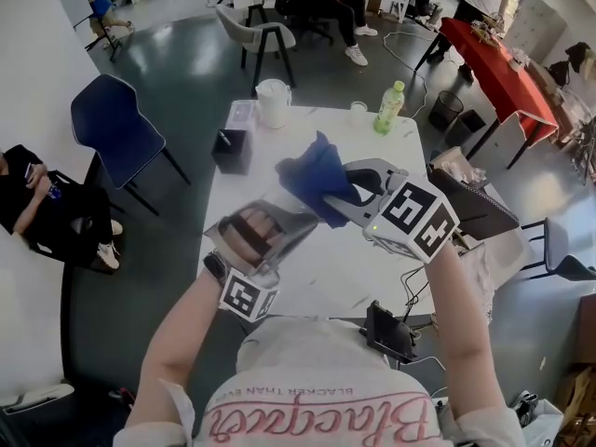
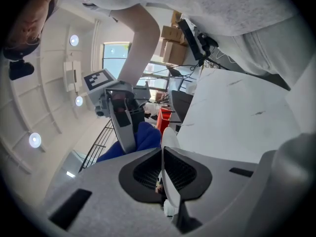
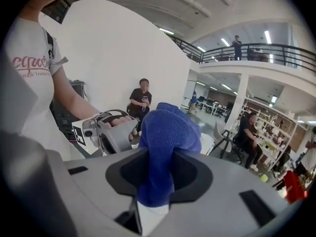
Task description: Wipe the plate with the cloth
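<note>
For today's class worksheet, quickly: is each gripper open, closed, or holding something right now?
Left gripper: closed on the edge of the plate.
Right gripper: closed on the blue cloth.

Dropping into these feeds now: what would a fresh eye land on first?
The bright blue cloth stands out first, bunched in the right gripper, which is shut on it above the white table. Close beside it, the left gripper pinches a thin white plate, seen edge-on in the left gripper view. At the table's far edge stand a green bottle and a white container.
</note>
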`<act>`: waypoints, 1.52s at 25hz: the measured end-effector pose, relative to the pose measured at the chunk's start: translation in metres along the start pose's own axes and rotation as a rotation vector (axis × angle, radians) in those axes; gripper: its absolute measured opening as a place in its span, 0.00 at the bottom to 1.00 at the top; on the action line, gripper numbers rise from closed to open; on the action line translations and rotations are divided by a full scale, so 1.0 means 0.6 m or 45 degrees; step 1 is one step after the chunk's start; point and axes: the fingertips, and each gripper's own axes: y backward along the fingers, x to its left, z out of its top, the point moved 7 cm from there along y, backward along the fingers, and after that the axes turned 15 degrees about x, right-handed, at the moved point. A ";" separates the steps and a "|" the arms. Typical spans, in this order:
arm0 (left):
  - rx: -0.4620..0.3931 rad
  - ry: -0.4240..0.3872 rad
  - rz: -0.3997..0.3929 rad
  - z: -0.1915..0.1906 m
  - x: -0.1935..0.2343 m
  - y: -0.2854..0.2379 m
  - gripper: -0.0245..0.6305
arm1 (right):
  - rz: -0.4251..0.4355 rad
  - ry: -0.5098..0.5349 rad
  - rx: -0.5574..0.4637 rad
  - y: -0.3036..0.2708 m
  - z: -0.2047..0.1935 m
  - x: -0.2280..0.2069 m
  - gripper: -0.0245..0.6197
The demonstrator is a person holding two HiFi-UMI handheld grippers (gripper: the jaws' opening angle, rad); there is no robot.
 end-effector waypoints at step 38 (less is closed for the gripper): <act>0.088 0.166 -0.063 -0.002 -0.010 0.005 0.06 | -0.171 -0.334 0.253 -0.056 -0.192 -0.071 0.20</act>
